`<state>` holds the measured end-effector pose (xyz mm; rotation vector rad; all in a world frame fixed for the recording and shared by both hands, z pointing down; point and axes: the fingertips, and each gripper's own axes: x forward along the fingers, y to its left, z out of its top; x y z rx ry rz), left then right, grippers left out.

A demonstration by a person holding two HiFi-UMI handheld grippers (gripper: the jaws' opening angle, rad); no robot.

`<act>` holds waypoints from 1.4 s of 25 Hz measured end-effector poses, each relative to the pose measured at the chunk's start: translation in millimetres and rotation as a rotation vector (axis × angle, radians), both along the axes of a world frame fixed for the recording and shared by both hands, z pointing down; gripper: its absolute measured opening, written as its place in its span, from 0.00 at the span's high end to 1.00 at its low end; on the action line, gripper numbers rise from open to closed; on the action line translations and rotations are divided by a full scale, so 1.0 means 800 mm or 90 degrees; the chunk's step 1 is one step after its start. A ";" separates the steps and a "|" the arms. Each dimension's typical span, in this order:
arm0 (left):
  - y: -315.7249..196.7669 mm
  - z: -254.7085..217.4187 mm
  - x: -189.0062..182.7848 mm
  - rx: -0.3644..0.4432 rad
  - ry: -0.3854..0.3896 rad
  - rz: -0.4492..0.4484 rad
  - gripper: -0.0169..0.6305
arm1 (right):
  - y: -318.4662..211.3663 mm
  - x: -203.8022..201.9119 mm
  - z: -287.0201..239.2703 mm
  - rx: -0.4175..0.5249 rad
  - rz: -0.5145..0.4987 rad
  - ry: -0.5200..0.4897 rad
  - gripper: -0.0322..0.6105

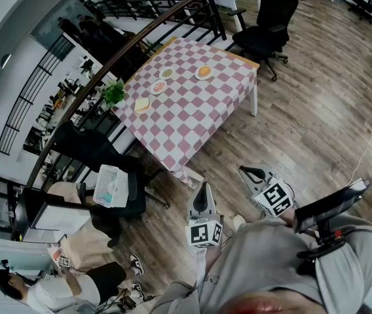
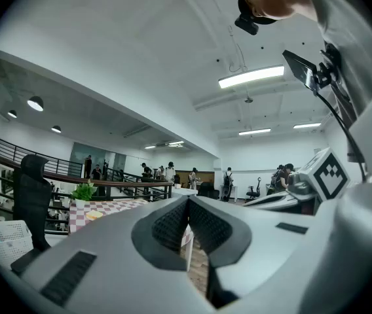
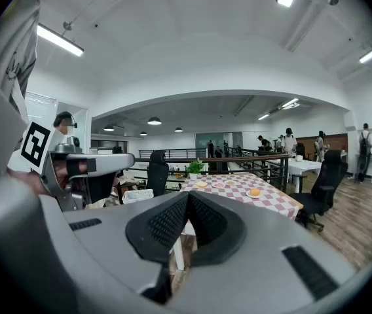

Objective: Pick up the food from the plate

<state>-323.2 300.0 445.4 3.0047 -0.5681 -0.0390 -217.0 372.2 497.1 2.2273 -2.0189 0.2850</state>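
Well back from the checked table (image 1: 192,120), we hold the left gripper (image 1: 204,188) and right gripper (image 1: 247,171) with jaws closed, gripping nothing. Food (image 1: 204,72) sits on plates (image 1: 159,87) toward the table's far edge; open wood floor (image 1: 304,110) flanks its right side.

Food (image 1: 204,72) too small, indistinct

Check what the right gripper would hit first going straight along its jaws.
Probably the near end of the checkered table: the right gripper points at it across bare wood floor. Depth is unclear.
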 end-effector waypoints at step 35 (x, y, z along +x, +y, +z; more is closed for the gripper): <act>0.060 -0.013 0.063 0.032 -0.012 -0.124 0.96 | 0.037 0.070 -0.021 0.006 -0.086 -0.003 0.93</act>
